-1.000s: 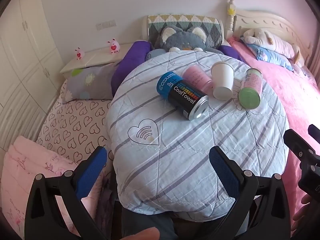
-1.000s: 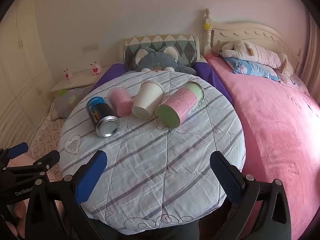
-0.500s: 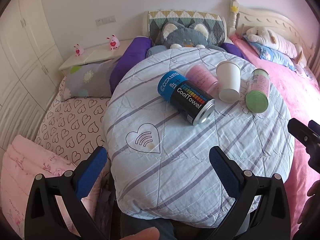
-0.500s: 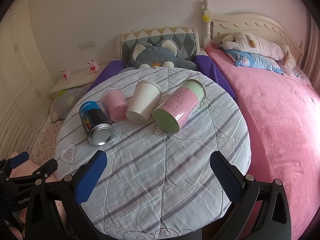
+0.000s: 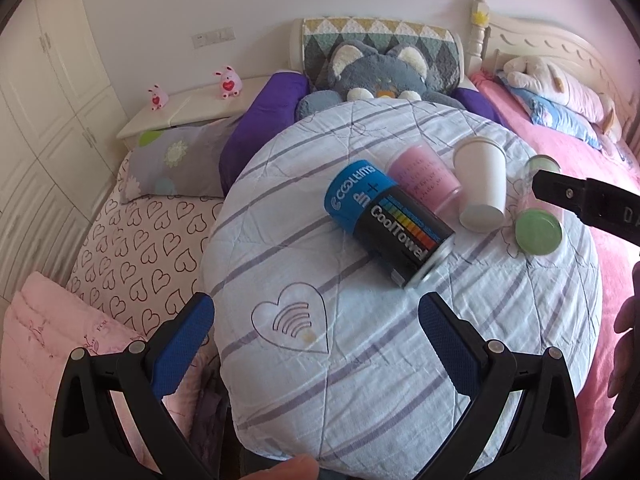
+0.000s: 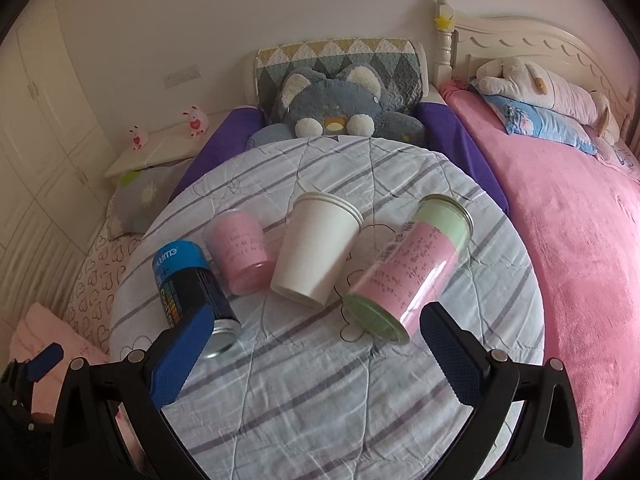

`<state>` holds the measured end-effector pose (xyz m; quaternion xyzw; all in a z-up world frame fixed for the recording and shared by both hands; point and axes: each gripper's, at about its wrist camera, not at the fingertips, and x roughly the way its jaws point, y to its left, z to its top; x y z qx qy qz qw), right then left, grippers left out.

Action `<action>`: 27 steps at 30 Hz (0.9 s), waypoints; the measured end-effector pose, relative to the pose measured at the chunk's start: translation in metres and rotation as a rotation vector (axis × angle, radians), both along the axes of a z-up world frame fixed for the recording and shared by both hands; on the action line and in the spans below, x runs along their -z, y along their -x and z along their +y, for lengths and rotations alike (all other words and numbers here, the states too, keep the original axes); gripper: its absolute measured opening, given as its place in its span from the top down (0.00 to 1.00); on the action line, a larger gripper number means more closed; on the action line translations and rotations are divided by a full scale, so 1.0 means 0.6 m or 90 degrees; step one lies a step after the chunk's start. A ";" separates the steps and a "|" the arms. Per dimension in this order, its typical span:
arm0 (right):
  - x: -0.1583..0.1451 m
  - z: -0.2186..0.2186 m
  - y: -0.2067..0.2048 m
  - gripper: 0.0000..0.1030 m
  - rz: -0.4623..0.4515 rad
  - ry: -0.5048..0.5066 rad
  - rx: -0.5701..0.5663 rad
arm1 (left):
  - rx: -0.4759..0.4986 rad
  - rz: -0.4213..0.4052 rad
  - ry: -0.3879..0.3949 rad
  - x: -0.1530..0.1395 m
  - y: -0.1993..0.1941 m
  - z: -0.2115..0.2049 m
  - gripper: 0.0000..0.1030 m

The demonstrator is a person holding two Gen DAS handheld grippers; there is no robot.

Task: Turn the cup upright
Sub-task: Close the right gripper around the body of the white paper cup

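Note:
Several containers lie on their sides on a round table under a striped quilt (image 6: 320,380). From left to right they are a black and blue CoolTowel can (image 6: 192,284), a pink cup (image 6: 240,256), a white paper cup (image 6: 316,248) and a pink tube with green ends (image 6: 408,268). The left wrist view shows the can (image 5: 388,220), pink cup (image 5: 424,178), white cup (image 5: 482,184) and tube (image 5: 538,228). My right gripper (image 6: 316,356) is open and empty, just short of the row. My left gripper (image 5: 316,336) is open and empty over the quilt's heart print.
A grey plush cat (image 6: 340,108) sits behind the table against a patterned cushion. A pink bed (image 6: 580,240) lies to the right, a heart-print bed (image 5: 136,248) to the left. A bedside shelf (image 5: 192,108) carries two small pink figures.
Both grippers have moved forward towards the containers, which now look larger. The right gripper's finger now covers part of the tube in the left wrist view. Both stay open.

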<state>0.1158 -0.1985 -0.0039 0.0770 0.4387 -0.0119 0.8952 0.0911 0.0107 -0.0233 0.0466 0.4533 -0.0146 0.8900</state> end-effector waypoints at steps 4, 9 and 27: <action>0.013 0.006 -0.040 0.00 0.021 -0.003 0.000 | -0.011 0.002 0.002 0.007 -0.032 0.006 0.00; 0.028 0.017 -0.066 0.00 0.037 0.005 -0.004 | -0.022 0.011 0.003 0.020 -0.080 0.007 0.00; 0.100 -0.005 -0.195 0.05 0.164 -0.026 0.034 | -0.034 0.017 0.039 0.051 -0.229 0.021 0.00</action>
